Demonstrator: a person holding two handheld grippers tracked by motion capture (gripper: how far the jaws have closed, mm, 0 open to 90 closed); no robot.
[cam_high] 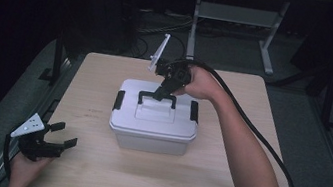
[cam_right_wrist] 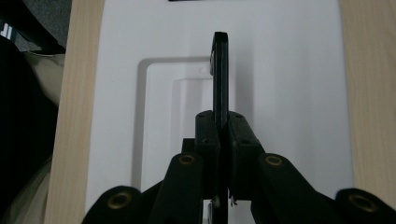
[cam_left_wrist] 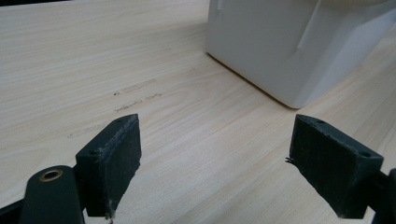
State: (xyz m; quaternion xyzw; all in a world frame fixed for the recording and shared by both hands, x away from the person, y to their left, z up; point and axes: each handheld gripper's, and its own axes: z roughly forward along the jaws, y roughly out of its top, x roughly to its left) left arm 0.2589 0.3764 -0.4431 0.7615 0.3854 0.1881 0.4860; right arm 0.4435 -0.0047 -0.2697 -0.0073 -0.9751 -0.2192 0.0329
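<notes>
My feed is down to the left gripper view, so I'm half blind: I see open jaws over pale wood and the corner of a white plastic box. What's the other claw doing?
Observer: The right claw is shut on the black carrying handle on top of the white plastic box.
Operator: Is the handle flat or raised?
Observer: Raised, standing upright above the lid's recessed panel.
Operator: Are the latches done up?
Observer: There is a black latch at each end of the lid; I can't tell whether they are fastened.
Operator: Where is my claw relative to the box?
Observer: The left claw sits open at the near left corner of the light wooden table, apart from the box.
</notes>
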